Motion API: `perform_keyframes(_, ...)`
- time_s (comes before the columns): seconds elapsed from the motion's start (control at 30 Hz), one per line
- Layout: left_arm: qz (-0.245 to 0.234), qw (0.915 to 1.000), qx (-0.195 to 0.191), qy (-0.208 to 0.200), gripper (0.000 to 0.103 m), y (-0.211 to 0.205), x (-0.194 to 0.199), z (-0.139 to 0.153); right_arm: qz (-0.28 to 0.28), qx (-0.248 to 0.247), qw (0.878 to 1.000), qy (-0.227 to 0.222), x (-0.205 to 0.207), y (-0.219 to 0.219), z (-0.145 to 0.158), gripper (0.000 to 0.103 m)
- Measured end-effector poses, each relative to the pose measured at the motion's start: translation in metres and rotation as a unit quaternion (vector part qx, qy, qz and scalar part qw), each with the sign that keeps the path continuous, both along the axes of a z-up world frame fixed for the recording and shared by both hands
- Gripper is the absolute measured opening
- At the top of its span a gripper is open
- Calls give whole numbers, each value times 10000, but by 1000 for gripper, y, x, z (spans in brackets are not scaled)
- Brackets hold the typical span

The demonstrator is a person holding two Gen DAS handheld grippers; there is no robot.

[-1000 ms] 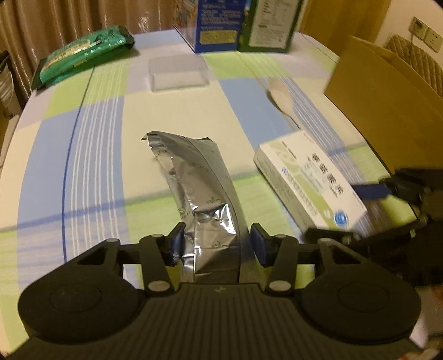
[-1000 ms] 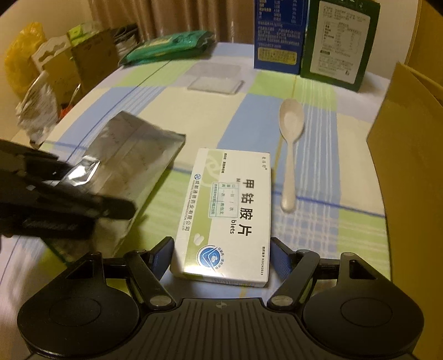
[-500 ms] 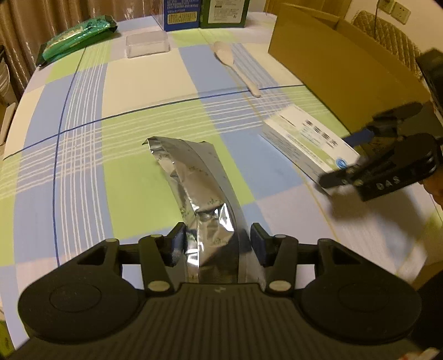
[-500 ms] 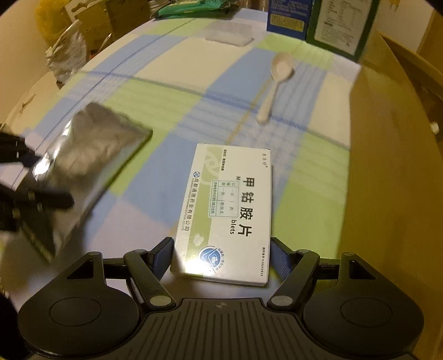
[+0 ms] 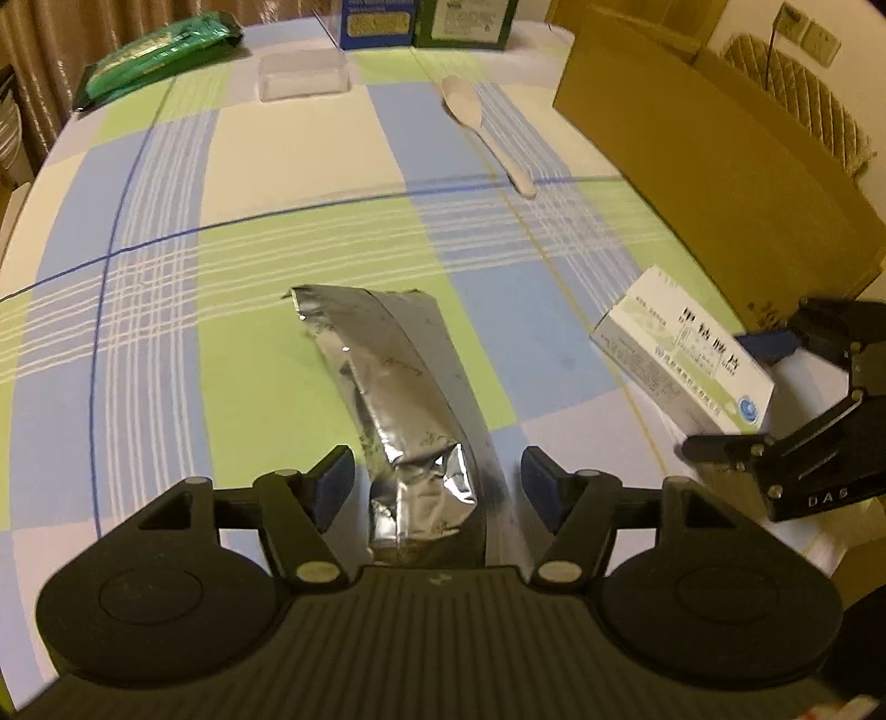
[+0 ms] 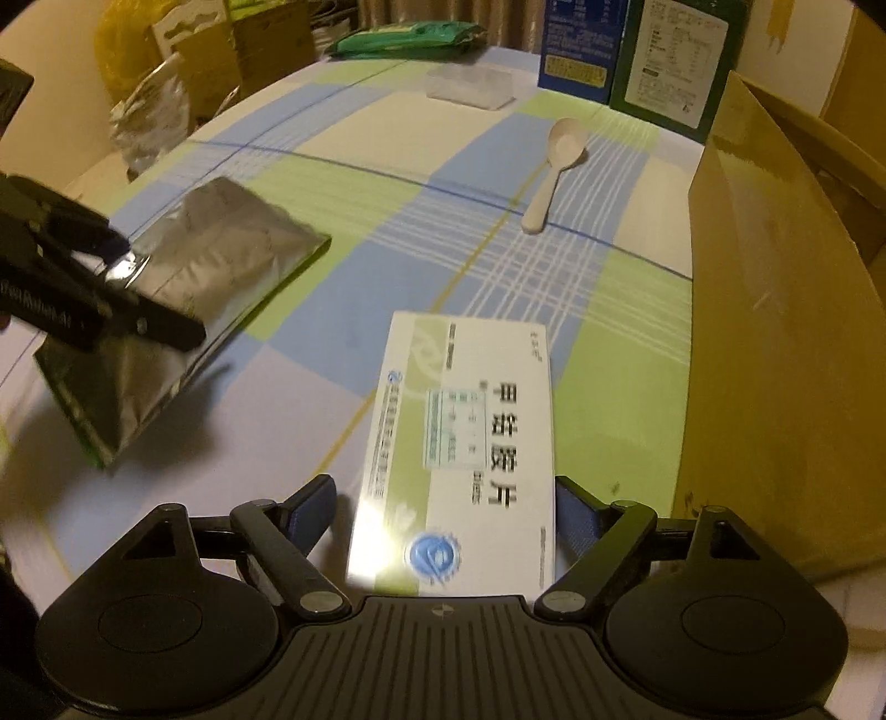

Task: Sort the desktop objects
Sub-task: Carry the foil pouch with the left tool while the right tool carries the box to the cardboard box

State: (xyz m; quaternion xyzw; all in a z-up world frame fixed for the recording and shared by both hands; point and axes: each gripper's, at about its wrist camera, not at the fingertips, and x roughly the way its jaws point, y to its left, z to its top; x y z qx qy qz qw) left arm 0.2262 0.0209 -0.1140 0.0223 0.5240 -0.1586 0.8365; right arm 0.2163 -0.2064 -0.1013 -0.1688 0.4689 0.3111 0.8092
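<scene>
**Both grippers letting go over the checked cloth**

On the checked tablecloth (image 5: 266,166), the left gripper (image 5: 437,487) is opening its jaws around the crumpled end of a silver foil pouch (image 5: 387,387); both blue pads stand clear of the foil. The right gripper (image 6: 446,509) is likewise opening, with the white medicine box (image 6: 459,459) lying between its pads, a gap showing at the left pad. The box sits just beside a cardboard box (image 6: 775,332). Farther back lie a white plastic spoon (image 5: 487,133), a clear plastic container (image 5: 303,75) and a green packet (image 5: 160,52).
</scene>
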Motion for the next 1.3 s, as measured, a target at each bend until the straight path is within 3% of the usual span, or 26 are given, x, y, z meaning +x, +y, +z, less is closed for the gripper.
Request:
perform_keyframes(0.17,-175,9994,282,104,59,-8,3,-6,-192,54,9998,5,6,5,-5,81)
perform_keyframes(0.4,-214,9993,271,137,53,-7,4,-7,-318,164,9994,18,10,5,-5,80)
perform_keyframes(0.53,-145,9997,181,119,48,-5,4,-4,-376,199,9991,-20,13,5,-3,68)
perform_keyframes(1.07,-93,9997,188,100,51,-6,7,-1,-182,44,9998,-50,16,17,-4,68)
perform_keyframes(1.3,1,10000,35,68,38,-2,5,6,-278,188,9994,-95,17,15,5,68)
